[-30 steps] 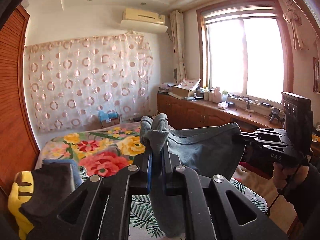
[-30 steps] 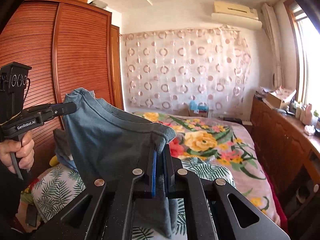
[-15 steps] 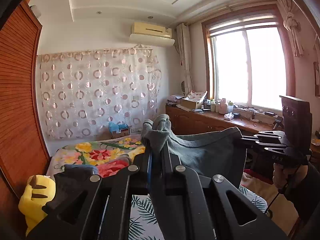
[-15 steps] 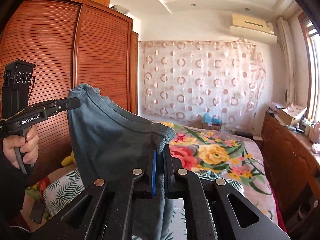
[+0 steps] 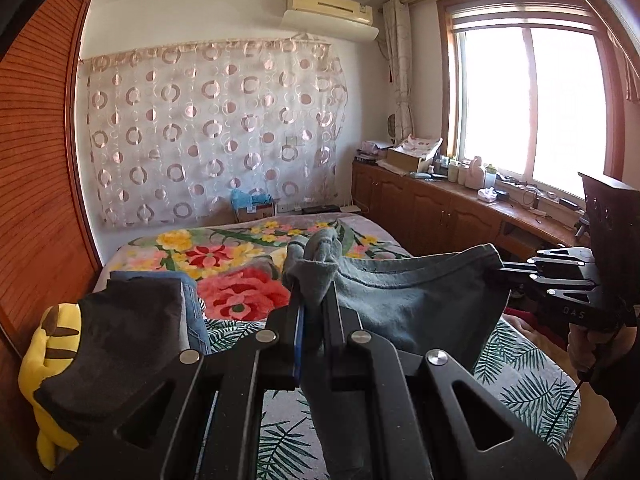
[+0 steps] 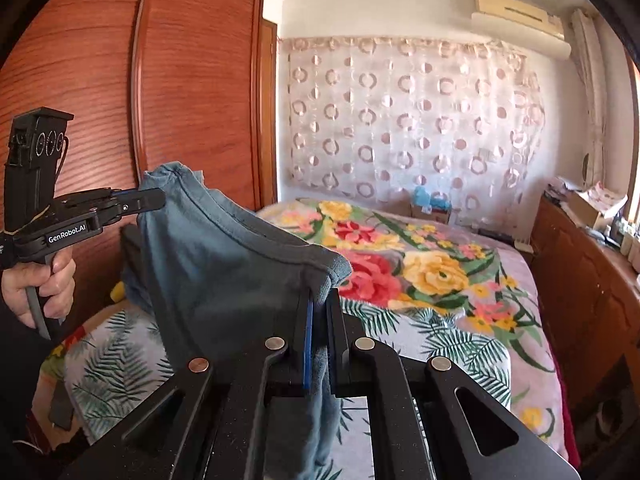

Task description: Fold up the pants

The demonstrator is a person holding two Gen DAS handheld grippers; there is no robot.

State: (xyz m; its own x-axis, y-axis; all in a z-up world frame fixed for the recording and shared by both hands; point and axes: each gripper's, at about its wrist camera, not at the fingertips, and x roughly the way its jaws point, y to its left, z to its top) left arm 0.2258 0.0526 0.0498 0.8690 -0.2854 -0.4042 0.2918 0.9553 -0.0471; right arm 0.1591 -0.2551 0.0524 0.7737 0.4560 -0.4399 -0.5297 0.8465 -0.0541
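- The pants (image 5: 404, 300) are soft grey-blue knit cloth, limp and light by the look of them; they sag in a curve between the two holds and hang down in loose folds below each claw.
- Cloth this floppy keeps no shape of its own, so it is best held at a firm sewn edge. A stitched band runs along the top, and both holds sit at its two ends, which seems the right place.
- The left gripper (image 5: 314, 300) is clamped tight on one bunched corner of the pants; a wad of fabric pokes up past its tips and the rest falls down between the arms.
- The right gripper (image 6: 320, 300) is also clamped on the pants, pinching the opposite corner, with a strip of cloth trailing below.
- Each claw shows in the other's view at the far end of the band, so the pants are spread between them, held in the air above the flowered bed (image 6: 432, 276).
- No part of the pants visibly touches the bed, though their lower end is hidden behind the claws.
- A slip seems unlikely, though a thin pinch could creep loose under a hard tug.
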